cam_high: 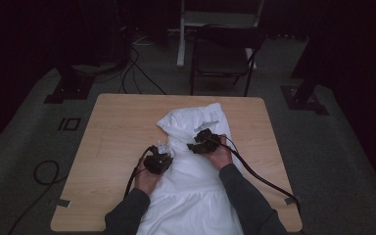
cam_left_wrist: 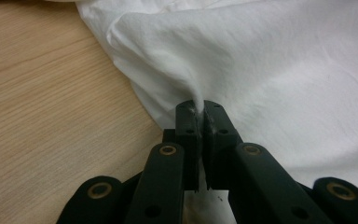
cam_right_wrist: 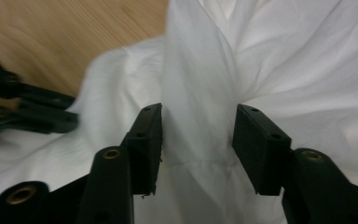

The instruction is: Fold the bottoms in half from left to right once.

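A white garment (cam_high: 196, 191) lies crumpled down the middle of the wooden table (cam_high: 117, 127), from the far half to the near edge. My left gripper (cam_high: 162, 149) sits at the cloth's left edge. In the left gripper view it (cam_left_wrist: 200, 109) is shut on a thin pinch of the white cloth (cam_left_wrist: 261, 60), which is pulled into a small peak. My right gripper (cam_high: 200, 139) rests on the garment's upper part. In the right gripper view its jaws (cam_right_wrist: 198, 126) stand apart around a raised ridge of cloth (cam_right_wrist: 284, 60). The left gripper (cam_right_wrist: 23, 112) appears blurred at that view's left.
Bare wood shows to the left and right of the garment. Beyond the table's far edge stand a dark folding chair (cam_high: 223, 54) and a white frame leg (cam_high: 181, 34). Cables (cam_high: 137, 73) and black stand bases (cam_high: 68, 85) lie on the grey floor.
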Motion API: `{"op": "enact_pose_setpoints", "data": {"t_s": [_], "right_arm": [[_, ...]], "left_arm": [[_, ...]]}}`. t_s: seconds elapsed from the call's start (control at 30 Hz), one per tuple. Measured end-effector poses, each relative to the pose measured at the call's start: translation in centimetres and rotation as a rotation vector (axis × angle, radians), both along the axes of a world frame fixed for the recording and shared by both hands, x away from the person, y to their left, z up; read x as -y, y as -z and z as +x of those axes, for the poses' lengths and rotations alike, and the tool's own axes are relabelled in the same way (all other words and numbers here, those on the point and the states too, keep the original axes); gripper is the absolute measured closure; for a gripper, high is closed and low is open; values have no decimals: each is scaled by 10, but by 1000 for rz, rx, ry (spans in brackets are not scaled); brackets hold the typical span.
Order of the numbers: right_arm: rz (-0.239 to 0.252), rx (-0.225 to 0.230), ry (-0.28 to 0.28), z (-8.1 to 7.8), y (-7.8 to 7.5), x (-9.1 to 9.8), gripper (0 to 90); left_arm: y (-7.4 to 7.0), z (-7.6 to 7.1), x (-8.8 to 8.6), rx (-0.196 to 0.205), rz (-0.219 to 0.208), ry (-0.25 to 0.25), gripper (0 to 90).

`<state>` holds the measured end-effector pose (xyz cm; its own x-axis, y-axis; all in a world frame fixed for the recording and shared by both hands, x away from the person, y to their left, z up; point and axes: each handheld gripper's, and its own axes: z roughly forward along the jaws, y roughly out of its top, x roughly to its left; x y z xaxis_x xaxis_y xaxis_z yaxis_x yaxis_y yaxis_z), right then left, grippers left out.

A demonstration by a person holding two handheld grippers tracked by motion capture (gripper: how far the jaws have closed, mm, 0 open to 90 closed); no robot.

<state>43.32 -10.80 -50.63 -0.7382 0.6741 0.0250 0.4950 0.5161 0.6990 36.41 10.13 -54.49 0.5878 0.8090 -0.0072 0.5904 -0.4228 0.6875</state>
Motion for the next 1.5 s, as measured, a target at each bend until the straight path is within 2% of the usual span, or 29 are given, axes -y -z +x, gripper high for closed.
{"op": "enact_pose_setpoints", "data": {"t_s": [0.07, 0.1, 0.17, 0.3, 0.4, 0.47, 0.53, 0.63, 0.67, 0.7, 0.73, 0.77, 0.8, 0.9, 1.0, 1.13, 1.23, 1.3, 1.43, 1.5], "right_arm": [[-23, -6, 0, 6, 1, 2, 793], [-36, -10, 31, 9, 0, 5, 864], [-33, 10, 70, 11, -7, 15, 877], [45, 85, 153, 5, -30, 51, 877], [114, 98, 209, 0, -36, 84, 877], [142, 84, 239, -2, -29, 102, 876], [153, 41, 269, -2, -13, 115, 870], [90, -26, 314, 0, 17, 125, 851], [77, -64, 321, 1, 26, 127, 826], [77, -64, 321, 1, 26, 127, 826], [51, -97, 318, 3, 32, 128, 803], [37, -90, 325, 3, 34, 127, 734], [43, -78, 331, 3, 30, 127, 686], [81, -13, 301, 4, 10, 120, 604], [94, 41, 232, 8, -11, 100, 580], [53, 78, 127, 13, -23, 61, 553], [22, 81, 65, 19, -23, 33, 545], [-15, 87, 33, 24, -18, 16, 528], [-46, 75, 36, 35, -7, -1, 495], [-50, 55, 42, 42, -1, -5, 482]], "left_arm": [[0, -1, 0, 2, 3, 2, 861], [0, -1, -1, 4, 1, 3, 861], [1, -3, -2, 6, -6, 2, 862], [1, -6, -4, 8, -10, 7, 861], [1, -10, -4, 4, -28, 20, 860], [0, -14, 1, 7, -11, 40, 861], [0, -16, 5, 1, 1, 60, 850], [-1, -17, 5, -23, -3, 92, 752], [-3, -17, 4, -22, -4, 99, 701], [-3, -17, 4, -22, -4, 99, 652], [-5, -17, 2, -9, -17, 98, 652], [-8, -16, 0, -4, -33, 98, 607], [-11, -14, -2, -2, -57, 95, 598], [-15, -9, -3, 9, -64, 89, 566], [-11, -4, 2, -2, -43, 87, 558], [-5, -2, 8, -20, -37, 88, 550], [-2, -2, 9, -31, -25, 87, 552], [-2, -2, 8, -32, -24, 85, 554], [1, -3, 8, -37, -36, 84, 567], [2, -4, 8, -35, -38, 83, 573]]}}
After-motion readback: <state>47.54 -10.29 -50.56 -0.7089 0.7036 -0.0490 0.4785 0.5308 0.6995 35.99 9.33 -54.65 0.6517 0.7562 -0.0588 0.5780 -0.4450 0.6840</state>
